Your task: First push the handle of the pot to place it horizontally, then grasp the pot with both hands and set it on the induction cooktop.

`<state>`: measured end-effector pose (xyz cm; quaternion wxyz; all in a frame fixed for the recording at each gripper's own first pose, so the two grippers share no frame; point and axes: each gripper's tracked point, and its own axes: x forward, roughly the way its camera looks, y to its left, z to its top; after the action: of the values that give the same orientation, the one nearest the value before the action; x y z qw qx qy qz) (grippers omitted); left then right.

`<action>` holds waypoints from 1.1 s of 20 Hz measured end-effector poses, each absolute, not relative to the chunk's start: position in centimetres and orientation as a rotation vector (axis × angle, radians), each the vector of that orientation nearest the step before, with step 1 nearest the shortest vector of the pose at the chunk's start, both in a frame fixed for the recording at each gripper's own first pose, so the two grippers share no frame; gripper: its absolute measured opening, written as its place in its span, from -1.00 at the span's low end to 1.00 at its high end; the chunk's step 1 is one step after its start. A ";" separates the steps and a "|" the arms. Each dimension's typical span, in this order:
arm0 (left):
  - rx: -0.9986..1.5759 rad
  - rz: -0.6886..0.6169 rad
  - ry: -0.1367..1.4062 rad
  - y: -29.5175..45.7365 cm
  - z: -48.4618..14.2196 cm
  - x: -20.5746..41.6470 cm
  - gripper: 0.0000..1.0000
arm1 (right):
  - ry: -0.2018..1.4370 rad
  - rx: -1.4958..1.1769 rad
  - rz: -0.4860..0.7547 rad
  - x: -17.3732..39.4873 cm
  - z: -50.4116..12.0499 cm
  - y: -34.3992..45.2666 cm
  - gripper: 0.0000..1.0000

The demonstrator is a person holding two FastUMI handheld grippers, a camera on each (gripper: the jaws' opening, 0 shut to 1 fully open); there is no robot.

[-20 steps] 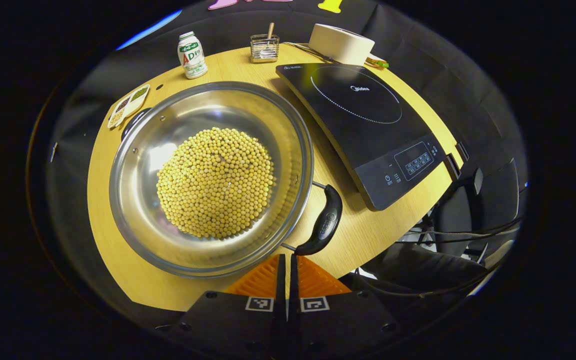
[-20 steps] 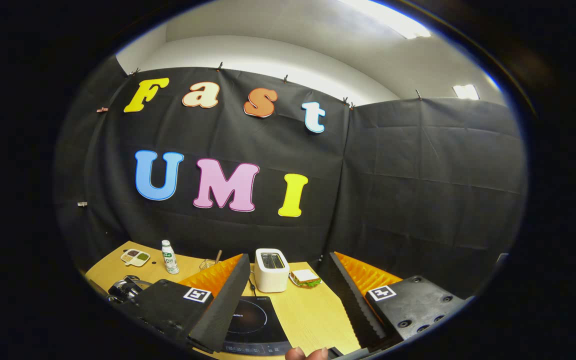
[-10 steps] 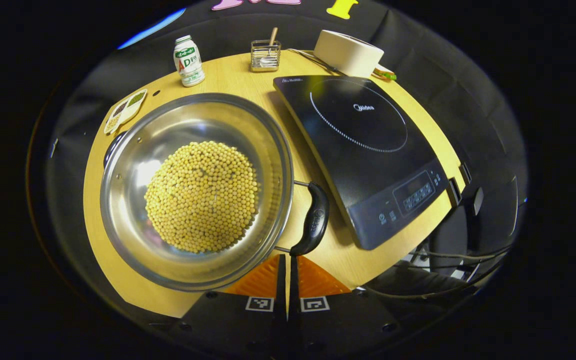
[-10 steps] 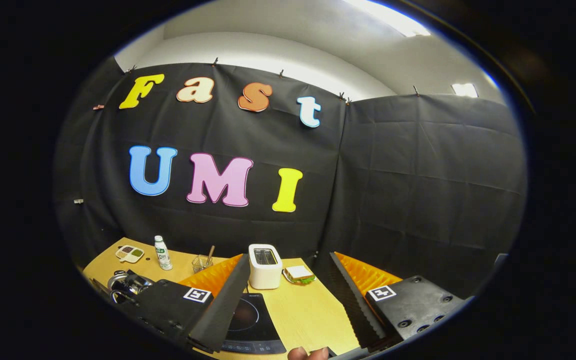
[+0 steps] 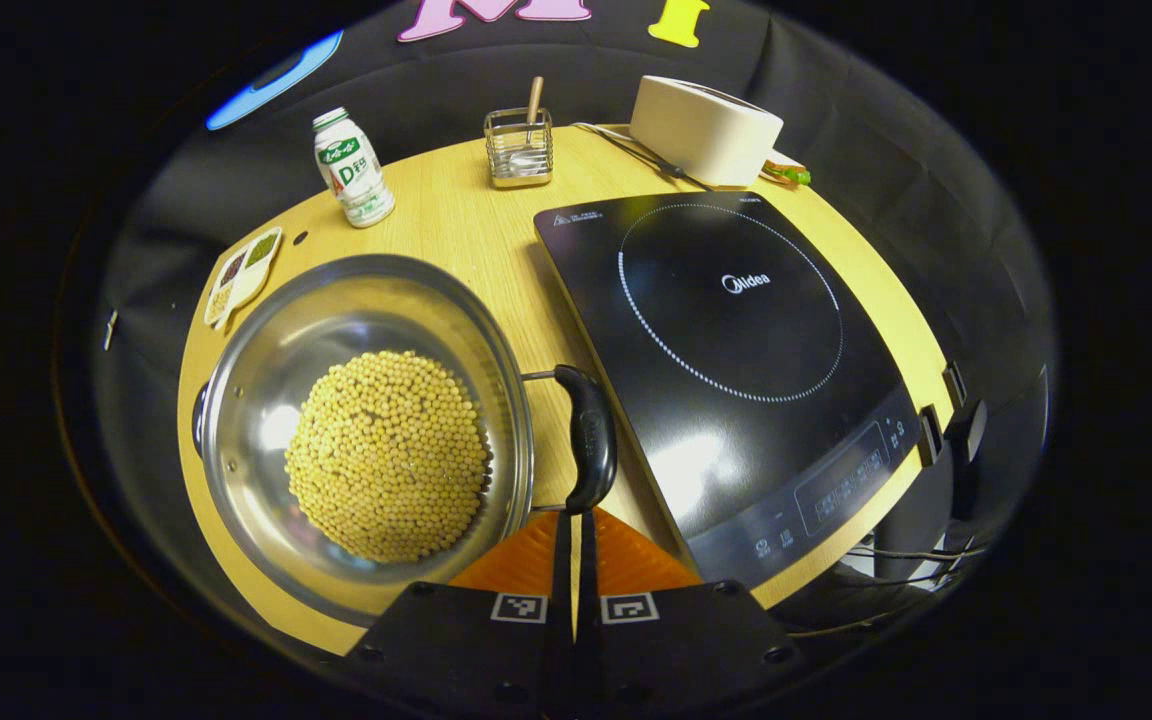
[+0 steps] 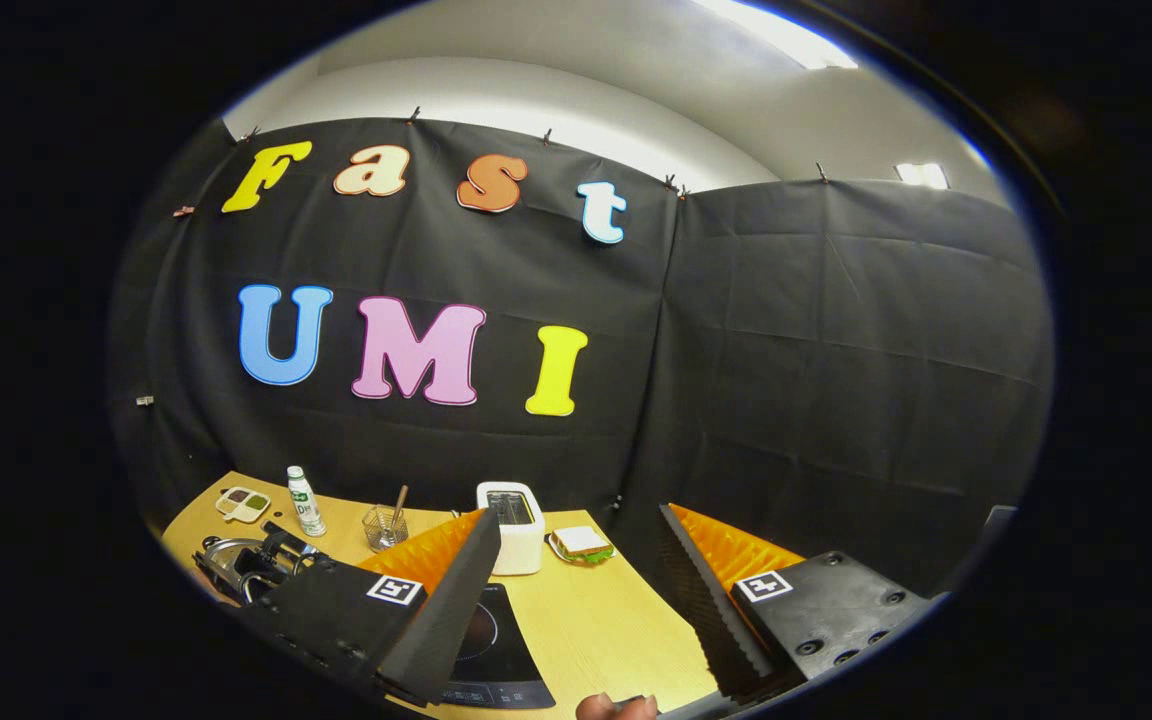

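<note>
Fingers of the left gripper [image 5: 573, 545] are pressed together, and their tips touch the near end of the black handle [image 5: 589, 438] on the right side of the pot [image 5: 236, 420]. The pot, full of yellow beans [image 5: 386, 455], stands on the table [image 5: 456, 215] just left of the induction cooktop [image 5: 726, 340], not yet on it. The right gripper [image 6: 576, 580] is spread wide and holds nothing, high above the table. Risk: a hard push can make the tips slip off the rounded handle, or knock the handle against the cooktop edge and shake beans out.
</note>
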<state>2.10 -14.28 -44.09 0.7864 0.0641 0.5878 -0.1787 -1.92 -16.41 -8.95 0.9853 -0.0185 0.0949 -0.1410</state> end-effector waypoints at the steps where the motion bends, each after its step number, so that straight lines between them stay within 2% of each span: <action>1: 0.141 -0.382 1.263 -14.5 -44.2 2.7 -0.90 | 0.191 -0.038 -0.289 -1.8 -9.0 -16.7 0.95; 12: 0.118 -0.351 1.233 -16.4 -45.3 8.3 -0.89 | 0.208 -0.082 -0.334 -2.0 -9.8 -17.4 0.95; 19: 0.067 -0.366 1.154 -16.1 -42.9 6.7 -0.89 | 0.234 -0.071 -0.283 -0.3 -10.8 -14.7 0.92; 20: 0.059 -0.377 1.143 -15.9 -42.3 6.1 -0.87 | 0.239 -0.061 -0.264 0.1 -11.1 -13.9 0.96; 22: 0.044 -0.401 1.120 -15.2 -41.0 4.8 -0.72 | 0.244 -0.053 -0.231 0.8 -11.5 -12.1 0.96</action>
<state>4.83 -15.20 -40.99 0.8280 0.0206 0.5275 -0.1891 0.85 -12.10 -11.51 0.9856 -0.0266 0.1213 -0.1151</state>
